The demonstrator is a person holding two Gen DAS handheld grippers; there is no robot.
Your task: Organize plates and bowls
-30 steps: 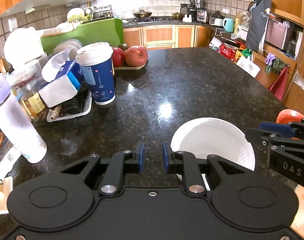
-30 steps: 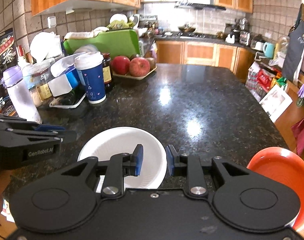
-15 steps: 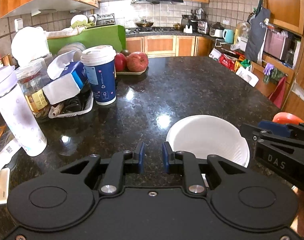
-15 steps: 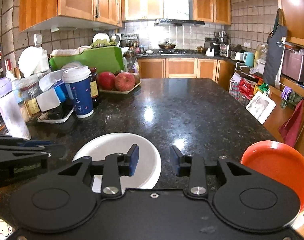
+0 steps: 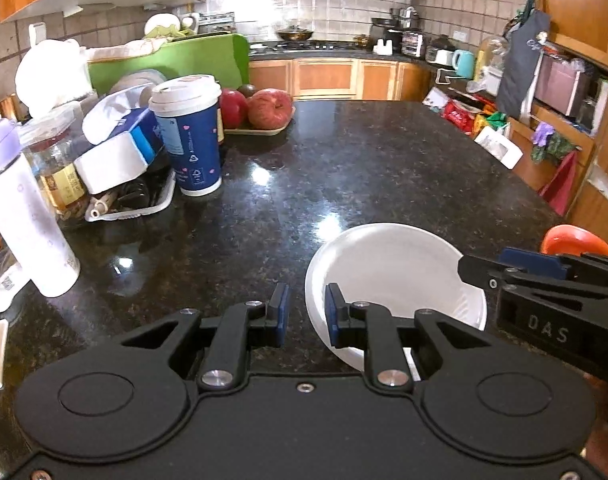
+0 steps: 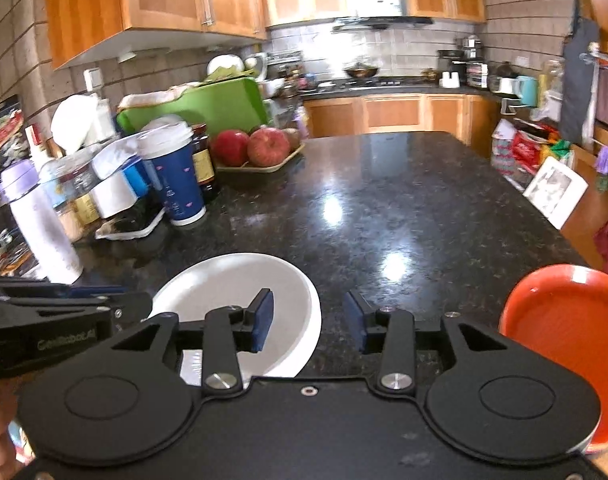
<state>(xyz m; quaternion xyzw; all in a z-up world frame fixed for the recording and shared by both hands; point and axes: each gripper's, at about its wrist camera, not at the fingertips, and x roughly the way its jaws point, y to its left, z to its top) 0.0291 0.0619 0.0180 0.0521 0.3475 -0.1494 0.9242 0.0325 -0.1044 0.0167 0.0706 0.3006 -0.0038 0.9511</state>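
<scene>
White plate [image 5: 391, 268] lies flat beside orange plate [image 6: 571, 316].

The near part of the white plate [image 5: 391, 268] lies hidden under the left tool [image 5: 305, 312] in the left wrist view, so its near rim cannot be seen. In the right wrist view the right tool [image 6: 307, 322] covers the plate's near side. The orange plate [image 6: 567, 328] at the surface's near right corner is cut off by the picture's right edge and partly covered by the tool's body; in the left wrist view only a sliver of it shows behind the right tool. The label text on the blue paper cup [image 5: 190, 140] is too small to read. The right wrist view is blurred.
</scene>
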